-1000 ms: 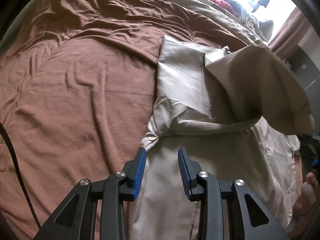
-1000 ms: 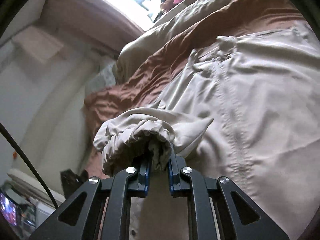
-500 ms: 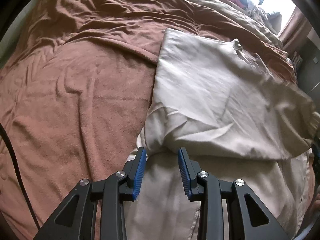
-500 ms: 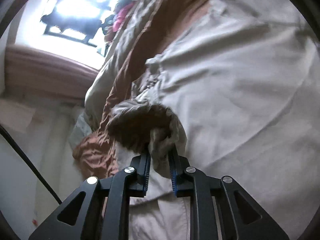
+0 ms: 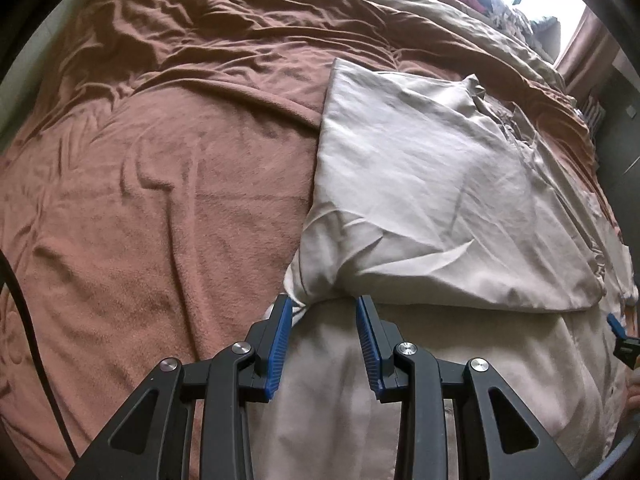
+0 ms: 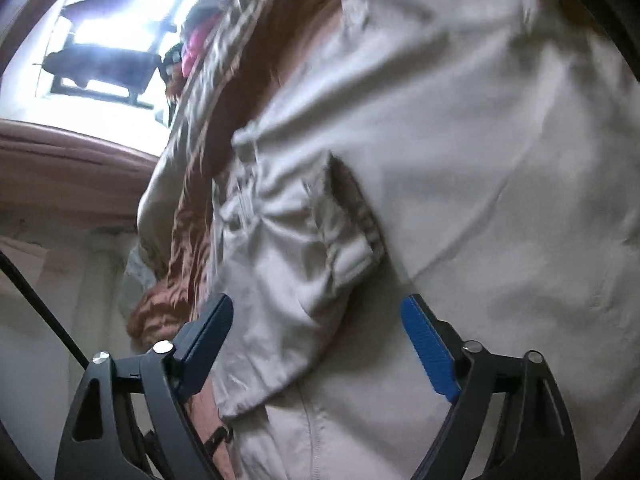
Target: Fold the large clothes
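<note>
Showing a beige garment (image 5: pixel 432 200) spread right of centre in the left wrist view, over a brown blanket (image 5: pixel 160 200) filling the left half. Folded panel lying flat, lower edge crossing mid-frame just beyond the left gripper (image 5: pixel 322 316); jaws apart, holding nothing, one pad touching the bunched corner at lower centre. Right gripper (image 6: pixel 316 320) likewise spread wide and empty, with the ribbed cuff (image 6: pixel 352 248) at centre frame, just past the pads. Judged light, thin, limp and creasing readily; likely to sag and slide unless pinched at two points. Best taken at the cuff, hem seam or corner, through every layer.
</note>
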Demonstrator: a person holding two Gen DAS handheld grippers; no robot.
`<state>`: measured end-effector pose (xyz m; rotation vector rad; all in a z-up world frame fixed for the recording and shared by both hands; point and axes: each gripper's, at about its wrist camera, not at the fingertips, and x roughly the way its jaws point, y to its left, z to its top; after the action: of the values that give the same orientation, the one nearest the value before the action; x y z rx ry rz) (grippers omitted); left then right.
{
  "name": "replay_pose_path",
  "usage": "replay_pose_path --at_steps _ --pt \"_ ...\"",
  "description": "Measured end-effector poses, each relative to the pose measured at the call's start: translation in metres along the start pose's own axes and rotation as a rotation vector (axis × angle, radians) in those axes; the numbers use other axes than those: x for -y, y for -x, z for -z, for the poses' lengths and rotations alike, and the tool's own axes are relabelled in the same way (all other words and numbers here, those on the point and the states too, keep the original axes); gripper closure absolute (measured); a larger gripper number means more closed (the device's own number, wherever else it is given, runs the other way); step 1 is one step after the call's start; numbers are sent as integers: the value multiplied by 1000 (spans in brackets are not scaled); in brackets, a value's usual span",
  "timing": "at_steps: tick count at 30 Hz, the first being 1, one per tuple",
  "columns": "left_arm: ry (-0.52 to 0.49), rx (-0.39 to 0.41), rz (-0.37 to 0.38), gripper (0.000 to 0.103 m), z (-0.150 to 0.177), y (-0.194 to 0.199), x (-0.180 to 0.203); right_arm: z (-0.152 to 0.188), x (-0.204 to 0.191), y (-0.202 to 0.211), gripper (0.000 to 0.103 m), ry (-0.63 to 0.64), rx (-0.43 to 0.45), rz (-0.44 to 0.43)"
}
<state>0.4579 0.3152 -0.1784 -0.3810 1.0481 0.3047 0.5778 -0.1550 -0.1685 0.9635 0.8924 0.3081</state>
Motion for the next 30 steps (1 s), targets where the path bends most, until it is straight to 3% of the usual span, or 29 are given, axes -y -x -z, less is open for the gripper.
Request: replay_pose_path --at_steps 1,7,12,17,23,24,26,27,30 --pt "-4 1 -4 68 0 -2 0 -1 1 -5 60 -5 -22 1" --pt "-3 -6 -23 68 -5 -15 -4 -20 -3 -47 88 11 -59 29" --pt "6 -14 -4 68 -6 -24 -8 -38 -6 -57 93 33 -15 9" --pt "10 -14 -16 68 -8 -26 -7 -31 -9 -75 93 42 -7 10" --pt "5 -12 -21 68 -10 -8 3 -24 5 -52 91 -22 -25 -7" --pt "3 -11 -11 68 -10 -3 5 -24 4 -47 87 -19 -18 4" --pt "-2 -3 0 68 -12 9 12 -24 -3 -37 56 1 1 20" --pt "-6 2 -1 67 -13 15 16 -24 -5 -29 26 8 19 10" --pt "-18 23 18 66 -13 30 32 -27 -12 -10 22 33 67 -9"
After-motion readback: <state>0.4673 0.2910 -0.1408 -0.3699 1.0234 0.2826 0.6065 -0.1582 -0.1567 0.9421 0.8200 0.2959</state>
